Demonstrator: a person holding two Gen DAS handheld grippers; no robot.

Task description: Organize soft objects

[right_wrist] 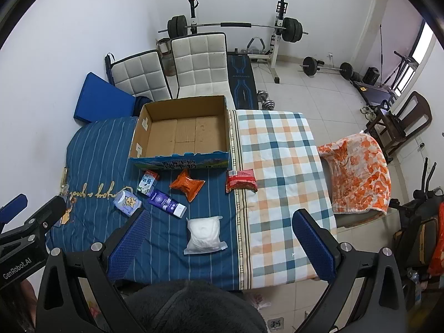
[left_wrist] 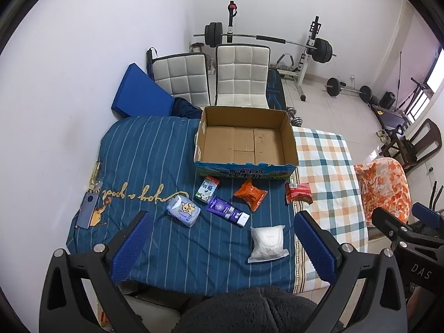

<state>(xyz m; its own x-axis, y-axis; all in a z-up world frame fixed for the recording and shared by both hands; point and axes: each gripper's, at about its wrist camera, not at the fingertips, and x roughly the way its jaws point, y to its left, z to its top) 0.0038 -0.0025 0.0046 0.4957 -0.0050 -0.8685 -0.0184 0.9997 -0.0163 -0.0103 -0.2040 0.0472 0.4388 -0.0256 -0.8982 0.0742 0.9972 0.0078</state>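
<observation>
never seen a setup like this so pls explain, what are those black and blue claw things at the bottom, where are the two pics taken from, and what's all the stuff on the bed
The claws are two hand-held grippers, one in each of a person's hands; no robot arm is involved. Each carries a wide-angle camera looking along its fingers, so one picture comes from the left gripper and one from the right gripper. Both are open and hold nothing.

On the bed, beside an empty cardboard box, lie a tissue pack, a milk carton, a purple tube, an orange snack bag, a red packet and a white pouch.
</observation>
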